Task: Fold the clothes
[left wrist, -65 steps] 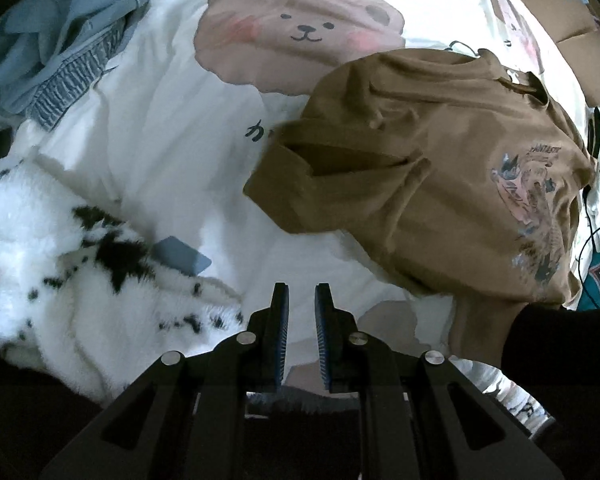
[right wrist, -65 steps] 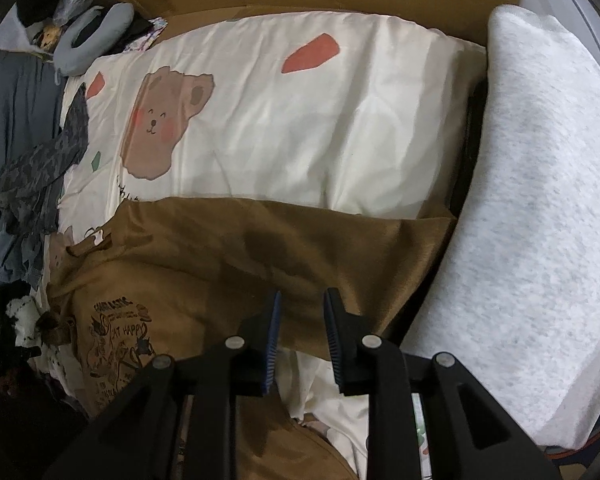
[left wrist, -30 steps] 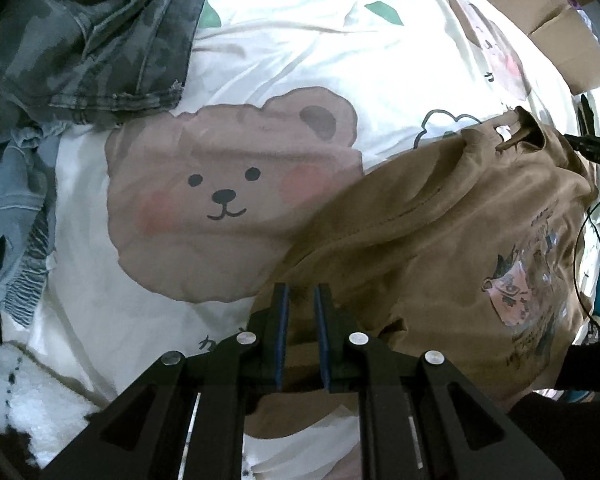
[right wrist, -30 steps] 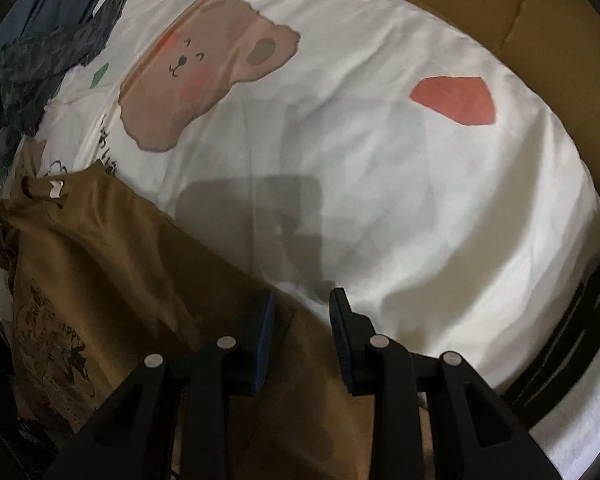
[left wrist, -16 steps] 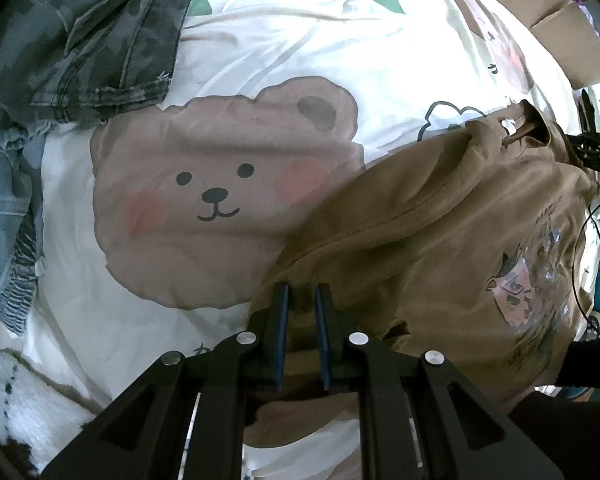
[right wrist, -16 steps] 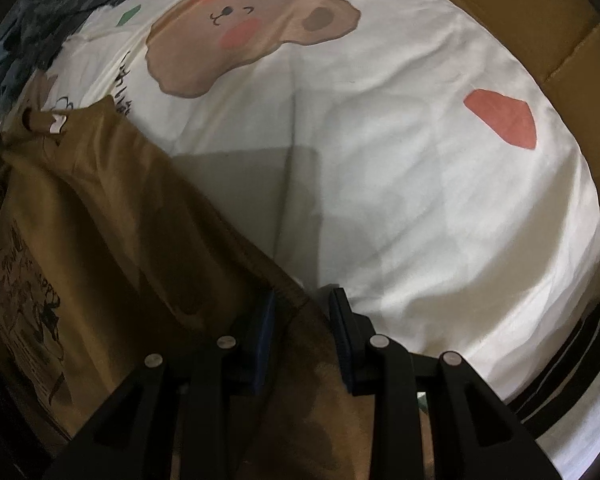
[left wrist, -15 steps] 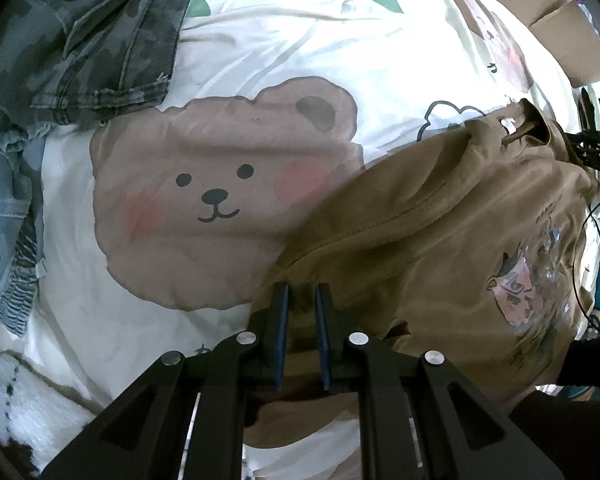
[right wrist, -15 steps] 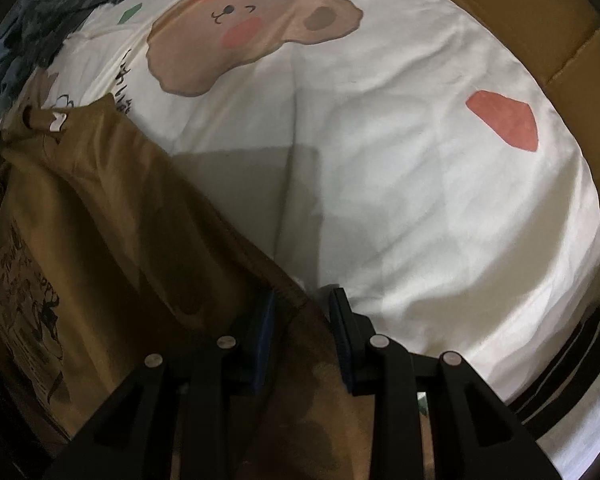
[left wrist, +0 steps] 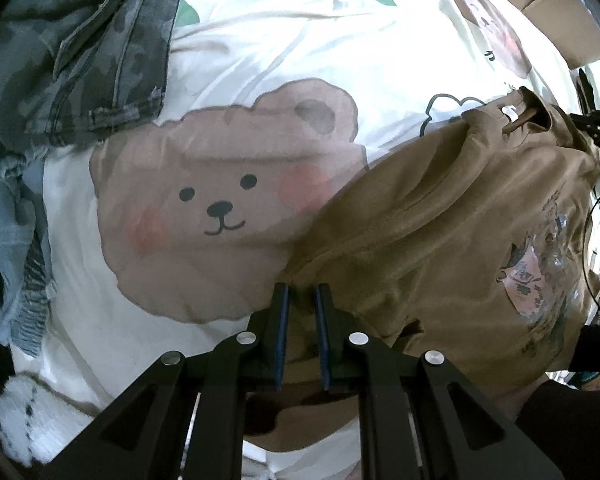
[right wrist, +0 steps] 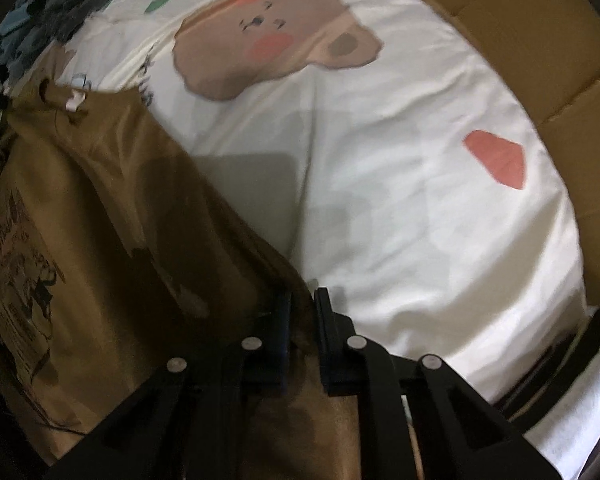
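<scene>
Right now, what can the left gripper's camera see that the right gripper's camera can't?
Only the left wrist view shows the camouflage garment, the fluffy spotted white fabric and the left gripper pinching the shirt. Only the right wrist view shows the cardboard, the red patch and the right gripper closing on the shirt's edge. Both show the brown T-shirt on the bear-print sheet.

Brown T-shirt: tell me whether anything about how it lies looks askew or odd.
The brown T-shirt is not flat: it lies diagonally across the bear-print sheet, creased, its near edge bunched where the left gripper pinches it. The right gripper is closing on the opposite edge. Nothing looks torn or stained.
</scene>
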A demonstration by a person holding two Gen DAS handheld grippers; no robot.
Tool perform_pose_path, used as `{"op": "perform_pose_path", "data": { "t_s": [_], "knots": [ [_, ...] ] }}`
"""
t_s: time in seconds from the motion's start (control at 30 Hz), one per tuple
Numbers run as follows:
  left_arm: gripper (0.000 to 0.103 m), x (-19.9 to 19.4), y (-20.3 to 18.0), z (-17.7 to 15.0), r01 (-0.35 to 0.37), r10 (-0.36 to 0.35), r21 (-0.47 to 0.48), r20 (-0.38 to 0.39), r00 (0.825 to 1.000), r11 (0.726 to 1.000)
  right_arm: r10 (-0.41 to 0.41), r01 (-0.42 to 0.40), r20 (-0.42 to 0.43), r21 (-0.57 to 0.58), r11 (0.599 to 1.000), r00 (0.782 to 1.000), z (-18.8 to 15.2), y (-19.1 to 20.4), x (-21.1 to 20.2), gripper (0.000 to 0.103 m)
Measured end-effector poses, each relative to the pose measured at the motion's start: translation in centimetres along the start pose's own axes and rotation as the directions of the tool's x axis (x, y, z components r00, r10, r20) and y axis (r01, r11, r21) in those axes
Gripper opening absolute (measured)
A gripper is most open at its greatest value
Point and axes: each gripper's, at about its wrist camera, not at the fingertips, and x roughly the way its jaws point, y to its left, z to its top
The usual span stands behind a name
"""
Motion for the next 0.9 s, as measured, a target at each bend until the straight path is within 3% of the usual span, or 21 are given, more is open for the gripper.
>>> {"op": "perform_pose_path", "data": {
  "t_s": [0.2, 0.37, 0.4, 0.47, 0.67, 0.9],
  "knots": [
    [0.013, -0.3, -0.1, 0.8, 0.004, -0.005, 0.049, 0.009, 1.0, 0.999, -0.006, 0.006, 0.008, 0.034, 0.999, 1.0, -0.4, -0.1, -1.0, 0.01],
    [0.016, 1.5, 0.3, 0.9, 0.037, -0.034, 0.054, -0.045, 0.998, 0.998, 0.003, -0.003, -0.007, 0.042, 0.999, 1.0, -0.6, 0.1, -0.4, 0.01],
    [0.039, 1.9, 0.4, 0.8, 0.042, -0.039, 0.056, -0.052, 0.998, 0.998, 0.004, -0.004, -0.009, 0.042, 0.999, 1.0, -0.6, 0.0, -0.4, 0.01],
    [0.07, 2.5, 0.3, 0.5, 0.038, -0.035, 0.073, -0.054, 0.998, 0.997, 0.006, -0.005, -0.011, 0.042, 0.999, 1.0, -0.6, 0.0, -0.5, 0.01],
    [0.07, 3.6, 1.0, 0.0, 0.028, -0.025, 0.06, -0.061, 0.998, 0.998, 0.018, -0.017, -0.024, 0.045, 0.999, 1.0, -0.5, -0.4, 0.0, 0.01],
    [0.068, 0.0, 0.9, 0.8, 0.084, -0.088, 0.105, 0.034, 0.996, 0.991, 0.02, -0.019, -0.03, 0.046, 0.999, 0.999, -0.3, -0.2, 0.1, 0.01]
  ]
}}
